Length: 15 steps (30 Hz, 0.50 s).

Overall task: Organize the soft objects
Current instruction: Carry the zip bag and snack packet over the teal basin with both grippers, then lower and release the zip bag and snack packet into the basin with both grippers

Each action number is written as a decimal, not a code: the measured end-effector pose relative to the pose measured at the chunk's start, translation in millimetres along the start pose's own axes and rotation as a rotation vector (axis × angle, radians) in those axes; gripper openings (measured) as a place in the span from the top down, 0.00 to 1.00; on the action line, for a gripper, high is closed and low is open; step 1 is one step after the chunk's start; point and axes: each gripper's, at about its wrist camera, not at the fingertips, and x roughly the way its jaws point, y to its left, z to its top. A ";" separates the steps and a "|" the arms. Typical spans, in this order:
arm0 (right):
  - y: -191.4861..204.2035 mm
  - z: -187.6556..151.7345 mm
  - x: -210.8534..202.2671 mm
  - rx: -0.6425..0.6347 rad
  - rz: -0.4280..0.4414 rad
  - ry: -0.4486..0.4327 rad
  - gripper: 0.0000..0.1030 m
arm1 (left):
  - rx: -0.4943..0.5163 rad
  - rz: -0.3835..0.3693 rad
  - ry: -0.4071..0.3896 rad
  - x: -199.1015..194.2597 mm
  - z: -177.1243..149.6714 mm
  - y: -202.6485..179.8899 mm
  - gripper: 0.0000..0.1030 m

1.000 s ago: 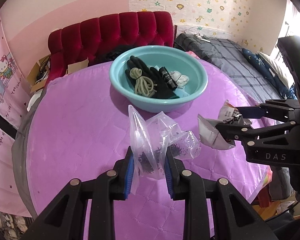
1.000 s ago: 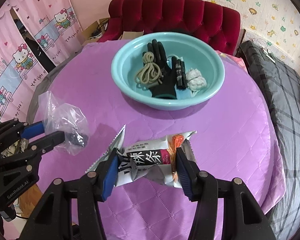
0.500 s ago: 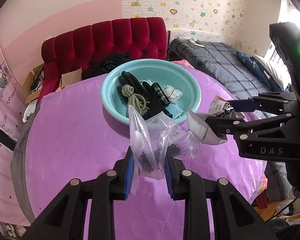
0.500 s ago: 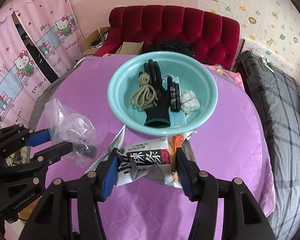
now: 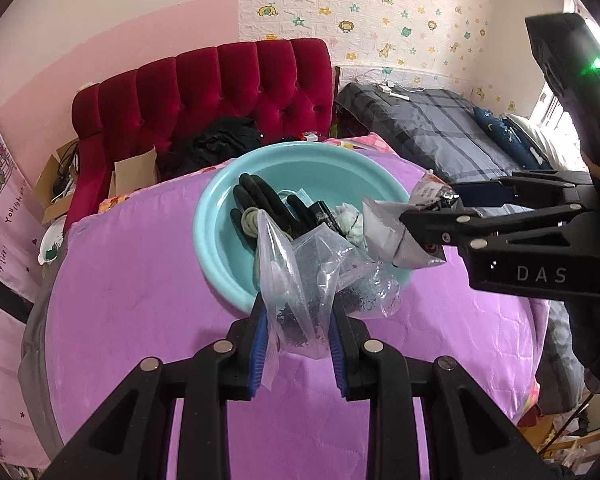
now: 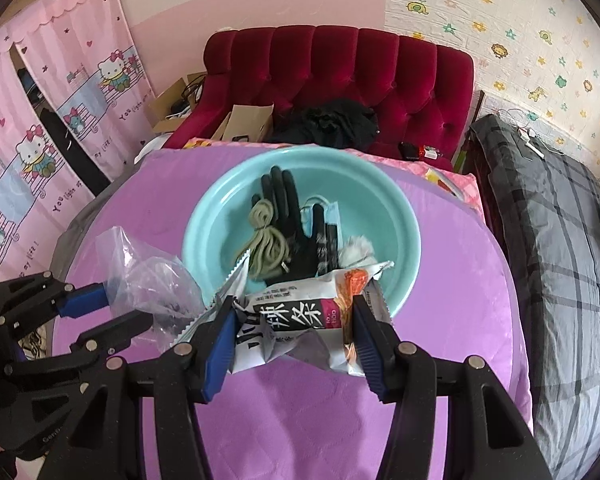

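While both grippers hang near the basin's near rim, each carries one soft item, so the step in hand looks like the carry-in before a drop. Left gripper (image 5: 298,322): jaws pinched narrow on a clear bag (image 5: 300,280) with dark crumbs inside, held above the purple quilt (image 5: 140,280) just short of the rim. Centre: teal basin (image 6: 384,216) on the quilt, already holding a black glove (image 6: 288,220), a coil of olive cord (image 6: 266,244), a blue mask (image 6: 324,210), a small dark pack and a white wad (image 6: 356,250). Right gripper (image 6: 294,336): jaws closed to medium width on a snack packet (image 6: 300,312), its top edge overlapping the rim in the right wrist view. Next move, as judged: advance both over the bowl's open part, then release; the bag is limp and may cling to a pad. Writing: large Chinese characters on the packet, not read with confidence; "DAS" on the right gripper body, seen from the left wrist; "YOU light up my life!" on the Hello Kitty curtain (image 6: 32,152).
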 end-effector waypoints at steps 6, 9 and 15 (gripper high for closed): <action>-11.4 25.1 21.5 0.032 -0.001 -0.003 0.43 | 0.008 0.007 0.009 23.8 17.6 4.8 0.71; -15.3 36.5 31.2 0.039 -0.006 -0.005 0.43 | 0.012 0.009 0.013 35.1 25.1 6.5 0.71; -20.6 55.2 52.8 0.047 -0.018 -0.001 0.43 | 0.015 0.008 0.029 59.5 37.8 10.2 0.71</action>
